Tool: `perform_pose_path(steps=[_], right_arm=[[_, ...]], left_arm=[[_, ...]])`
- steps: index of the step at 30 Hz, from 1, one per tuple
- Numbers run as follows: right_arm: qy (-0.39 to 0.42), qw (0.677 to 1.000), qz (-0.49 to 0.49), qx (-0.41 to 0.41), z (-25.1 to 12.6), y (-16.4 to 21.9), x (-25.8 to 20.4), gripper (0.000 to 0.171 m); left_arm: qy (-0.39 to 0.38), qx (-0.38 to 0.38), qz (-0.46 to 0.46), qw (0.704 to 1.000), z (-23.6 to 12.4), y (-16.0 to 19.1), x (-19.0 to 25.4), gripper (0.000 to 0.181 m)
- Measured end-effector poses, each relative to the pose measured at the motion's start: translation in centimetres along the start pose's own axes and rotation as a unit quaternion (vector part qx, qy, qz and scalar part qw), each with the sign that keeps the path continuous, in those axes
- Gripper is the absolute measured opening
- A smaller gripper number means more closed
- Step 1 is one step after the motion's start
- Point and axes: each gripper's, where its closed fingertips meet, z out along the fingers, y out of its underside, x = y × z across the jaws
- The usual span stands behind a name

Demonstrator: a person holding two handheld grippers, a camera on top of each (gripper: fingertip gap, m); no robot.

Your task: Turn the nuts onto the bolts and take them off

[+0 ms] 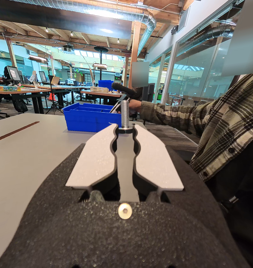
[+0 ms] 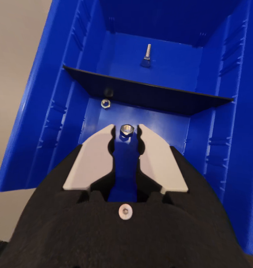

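My left gripper [image 1: 125, 128] is shut on the head of a silver bolt [image 1: 124, 113] and holds it upright, thread pointing up, above the grey table [image 1: 28, 152]. My right gripper [image 2: 126, 126] is open and reaches down into the near compartment of the blue bin [image 2: 57, 94]. Its fingertips stand on either side of a silver nut [image 2: 126, 130] that lies on the bin floor, with a small gap on each side. A second nut [image 2: 105, 103] lies by the black divider [image 2: 152, 97]. Another bolt [image 2: 146, 57] lies in the far compartment.
In the left wrist view the blue bin [image 1: 85, 120] stands on the table just behind the held bolt. A person's hand [image 1: 135, 104] in a plaid sleeve [image 1: 195, 116] reaches over it from the right. The table's right edge is close by. Desks and chairs stand far behind. The gap from one gripper's tips to the other's is roughly 45 cm.
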Motion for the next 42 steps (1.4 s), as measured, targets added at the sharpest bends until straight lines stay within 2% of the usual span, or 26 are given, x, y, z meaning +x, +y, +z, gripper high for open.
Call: perform_pose_path(steps=[5, 8, 10, 12, 17, 19, 22, 28, 31, 36, 39, 41, 42], right_arm=[[-0.003, 0.999, 0.015, 0.049, -1.5, -2.1, -0.7, 0.055], [-0.014, 0.99, 0.001, 0.137, -5.1, -5.9, -4.1, 0.052], [-0.065, 0.977, -0.031, 0.202, -7.2, -8.8, -9.6, 0.051], [-0.149, 0.953, -0.075, 0.254, -8.4, -11.2, -16.9, 0.051], [-0.411, 0.833, -0.158, 0.336, -9.5, -13.8, -35.5, 0.038], [-0.474, 0.795, -0.173, 0.338, -9.3, -14.0, -40.1, 0.034], [-0.509, 0.775, -0.194, 0.322, -8.0, -14.1, -43.9, 0.033], [-0.521, 0.766, -0.217, 0.308, -6.3, -13.4, -46.6, 0.027], [-0.528, 0.757, -0.232, 0.307, -6.3, -13.1, -47.2, 0.01], [-0.512, 0.762, -0.252, 0.304, -6.8, -12.8, -47.0, 0.009], [-0.493, 0.771, -0.236, 0.326, -8.0, -13.9, -44.8, 0.009], [-0.452, 0.795, -0.223, 0.337, -8.7, -15.4, -41.0, 0.009], [-0.414, 0.817, -0.217, 0.337, -8.8, -16.3, -38.2, 0.009]], left_arm=[[-0.01, 0.001, 0.0, 1.0, -0.2, -0.2, -0.3, 0.018], [-0.019, 0.003, 0.002, 1.0, -0.3, -0.2, -0.6, 0.018], [-0.022, 0.003, 0.001, 1.0, -0.3, -0.1, -0.8, 0.018], [-0.026, 0.002, 0.0, 1.0, -0.2, 0.0, -0.9, 0.018], [-0.029, 0.001, 0.007, 1.0, -0.2, 0.0, -0.9, 0.018], [-0.031, 0.003, 0.009, 0.999, -0.3, -0.1, -0.9, 0.018], [-0.029, 0.008, 0.008, 1.0, -0.4, -0.4, -0.8, 0.018], [-0.025, 0.008, 0.01, 1.0, -0.4, -0.5, -0.6, 0.018], [-0.023, 0.005, 0.01, 1.0, -0.2, -0.3, -0.5, 0.018], [-0.011, 0.005, 0.007, 1.0, 0.0, -0.2, -0.2, 0.018], [-0.007, 0.019, -0.019, 1.0, 0.2, -0.4, -0.4, 0.042], [-0.013, 0.02, -0.034, 0.999, 0.2, -0.3, -0.8, 0.051], [-0.015, 0.021, -0.04, 0.999, 0.2, -0.3, -0.9, 0.056]])
